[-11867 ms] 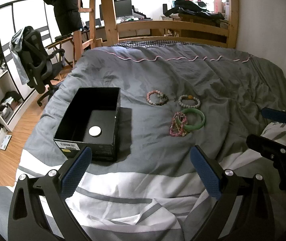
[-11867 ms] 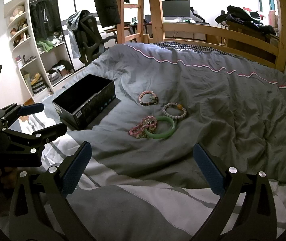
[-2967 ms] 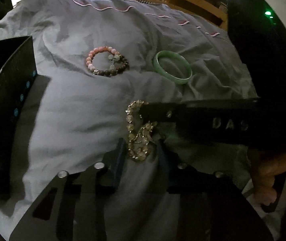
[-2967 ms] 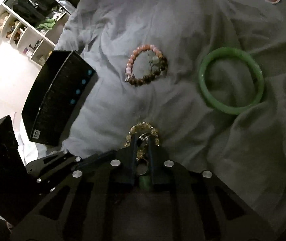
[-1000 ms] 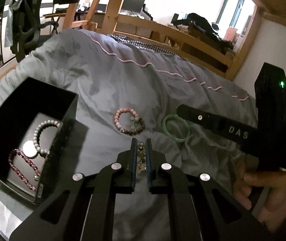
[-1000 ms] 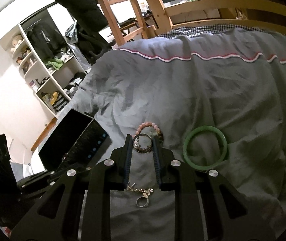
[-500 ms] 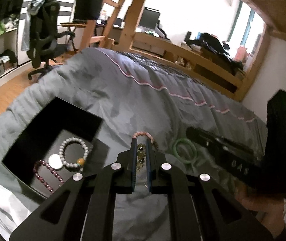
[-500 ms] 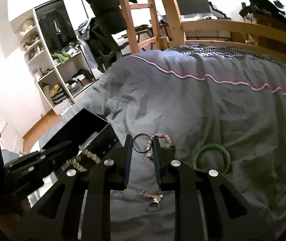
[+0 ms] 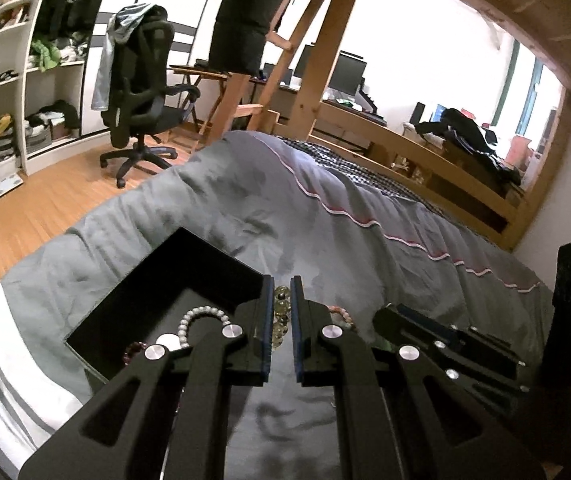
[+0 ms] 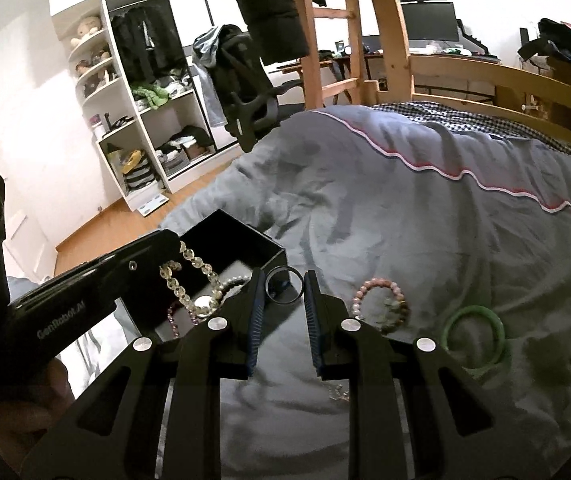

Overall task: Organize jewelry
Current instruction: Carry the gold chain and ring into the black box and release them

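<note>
My left gripper (image 9: 282,280) is shut on a clear yellow bead bracelet (image 9: 281,312), which hangs from its tip over the black box (image 10: 233,240) in the right wrist view (image 10: 189,276). The black box (image 9: 165,280) holds a white bead bracelet (image 9: 201,316), a dark pink bracelet (image 9: 131,352) and a round white disc (image 9: 165,340). My right gripper (image 10: 283,276) is shut on a thin dark ring (image 10: 283,286), held above the quilt near the box's right corner. A pink bead bracelet (image 10: 381,300) and a green bangle (image 10: 475,336) lie on the grey quilt (image 10: 425,208).
A small gold chain piece (image 10: 339,392) lies on the quilt under my right gripper. The wooden bed frame (image 9: 405,148) runs along the far side. An office chair (image 9: 141,92) and white shelves (image 10: 125,120) stand on the wooden floor left of the bed.
Both grippers have moved left toward the black box, each carrying its piece. The yellow bead bracelet now hangs over the box opening. The ring is near the box corner.
</note>
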A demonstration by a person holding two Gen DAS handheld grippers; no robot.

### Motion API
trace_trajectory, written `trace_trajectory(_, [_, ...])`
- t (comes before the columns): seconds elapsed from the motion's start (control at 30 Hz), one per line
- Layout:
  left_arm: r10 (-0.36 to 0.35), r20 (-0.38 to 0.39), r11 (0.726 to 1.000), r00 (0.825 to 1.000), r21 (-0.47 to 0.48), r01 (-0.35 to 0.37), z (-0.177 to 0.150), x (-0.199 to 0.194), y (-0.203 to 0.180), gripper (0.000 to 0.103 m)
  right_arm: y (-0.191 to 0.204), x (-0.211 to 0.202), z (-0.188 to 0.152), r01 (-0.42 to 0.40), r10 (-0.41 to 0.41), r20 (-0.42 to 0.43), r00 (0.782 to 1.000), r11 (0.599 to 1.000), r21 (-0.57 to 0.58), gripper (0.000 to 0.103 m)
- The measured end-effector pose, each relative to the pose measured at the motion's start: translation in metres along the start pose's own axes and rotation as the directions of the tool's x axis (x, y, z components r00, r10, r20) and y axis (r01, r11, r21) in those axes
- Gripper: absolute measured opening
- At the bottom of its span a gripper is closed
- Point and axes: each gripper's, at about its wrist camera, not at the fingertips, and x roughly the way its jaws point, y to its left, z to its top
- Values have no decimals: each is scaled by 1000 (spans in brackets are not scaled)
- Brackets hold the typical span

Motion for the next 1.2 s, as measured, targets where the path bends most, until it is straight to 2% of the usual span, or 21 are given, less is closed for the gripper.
trace_trajectory(0.1, [7,4,1000,1000,-27,-7,3,-2,6,8,7,5,3,-4,4,-6,1000,1000,-5,21])
trace_trajectory(0.3, [53,61,997,997,-65,-49,11,-13,17,8,23,15,13,-26,26,-2,1000,999,-26,21])
trace_trajectory(0.67, [155,125,982,980,-129,-139,17,-23,37,8,48,41,26,-75,74,-16,997,995,-67,21])
trace_trajectory(0.8, [195,114,971,974,-160,-175,17,-20,47,8,55,55,26,-89,86,-41,995,993,-83,21])
trace_trajectory(1.0, [232,31,957,972,-188,-223,14,-6,62,8,59,79,21,-89,78,-105,991,990,-109,21])
trace_trajectory(1.13, [258,2,946,966,-201,-252,13,-4,69,8,59,89,13,-82,64,-150,987,990,-119,21])
trace_trajectory(1.17, [270,5,943,963,-206,-263,14,-6,70,8,58,92,11,-85,65,-162,985,989,-120,26])
trace_trajectory(1.2, [281,12,939,960,-210,-273,13,-8,70,8,57,91,10,-75,56,-158,986,990,-121,43])
